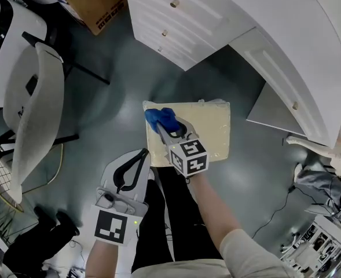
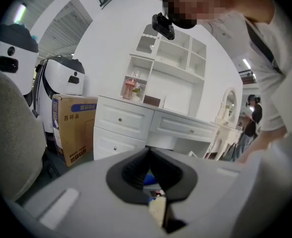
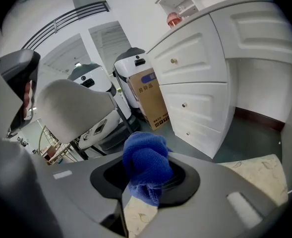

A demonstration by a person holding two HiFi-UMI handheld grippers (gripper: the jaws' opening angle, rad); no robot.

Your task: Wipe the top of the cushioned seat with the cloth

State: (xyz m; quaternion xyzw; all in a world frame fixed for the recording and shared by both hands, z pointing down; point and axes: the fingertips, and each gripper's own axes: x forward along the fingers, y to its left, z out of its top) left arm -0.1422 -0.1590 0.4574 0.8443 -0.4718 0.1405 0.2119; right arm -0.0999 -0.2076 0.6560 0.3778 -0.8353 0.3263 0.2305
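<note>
Cloth (image 1: 160, 119), blue and bunched into a tight wad, is clamped in the fingers (image 3: 184, 181) of the right gripper (image 1: 169, 131), which reaches out over the far-left corner of the cushioned seat (image 1: 208, 126); the seat is a pale cream pad lying flat on the grey floor (image 1: 112, 91) in front of a white drawer unit (image 1: 176, 22). The right gripper view shows most of the wad riding above the fingers, with the cream surface below, so whether the fabric is actually pressing on the seat cannot be told. The left gripper (image 1: 140, 155) hangs back near the person's legs, just short of the seat's near edge, its fingers together with nothing between them. Most of the top looks unwiped, so the job appears to be at its start. Several things could go wrong from here. Because the wad is so compact and sits high, a low stroke might drag the bare fingertips across the cushion instead of the cloth. Friction on a long pull could tug the cloth loose from the grip. Starting right at a corner, a stroke could also slide off the edge onto the floor. With nothing steadying the seat, it may shift on the smooth floor.
</note>
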